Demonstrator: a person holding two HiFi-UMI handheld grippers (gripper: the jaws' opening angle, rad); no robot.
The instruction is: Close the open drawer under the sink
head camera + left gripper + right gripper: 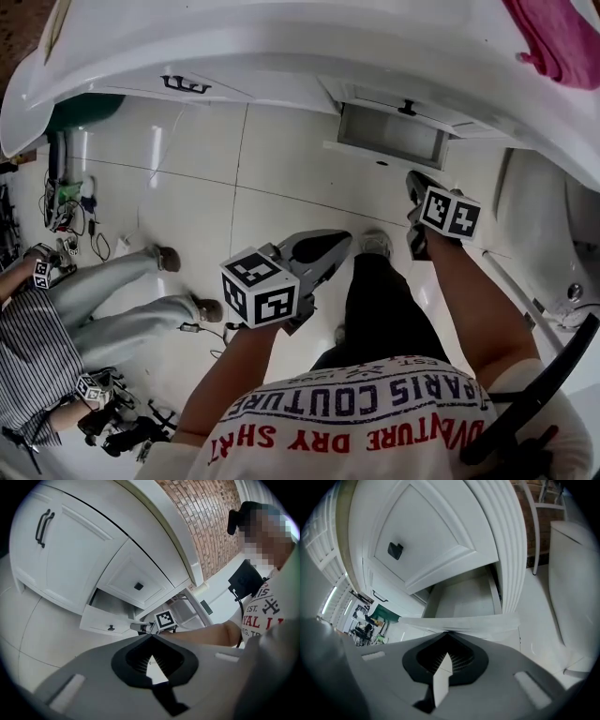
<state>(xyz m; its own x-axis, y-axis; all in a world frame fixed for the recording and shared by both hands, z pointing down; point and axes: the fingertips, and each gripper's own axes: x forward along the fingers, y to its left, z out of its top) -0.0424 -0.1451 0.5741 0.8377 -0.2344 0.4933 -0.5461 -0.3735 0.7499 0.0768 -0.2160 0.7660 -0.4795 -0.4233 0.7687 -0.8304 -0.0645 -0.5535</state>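
The open drawer [392, 137] juts out of the white vanity under the sink, low on the right; its inside looks bare. My right gripper [415, 181] is shut and empty just in front of it. In the right gripper view its tips [447, 632] are right at the top edge of the drawer front [461, 622]; I cannot tell whether they touch. My left gripper [339, 240] hangs farther back over the floor, shut on nothing. The left gripper view shows the drawer [104, 621] with its small black knob, and the right gripper [149, 627] beside it.
A cabinet door with a black handle [186, 84] is left of the drawer. A person [56, 319] sits on the tiled floor at the left, near cables [66, 202]. A white fixture [562, 253] stands at the right. A pink towel [558, 37] lies on the counter.
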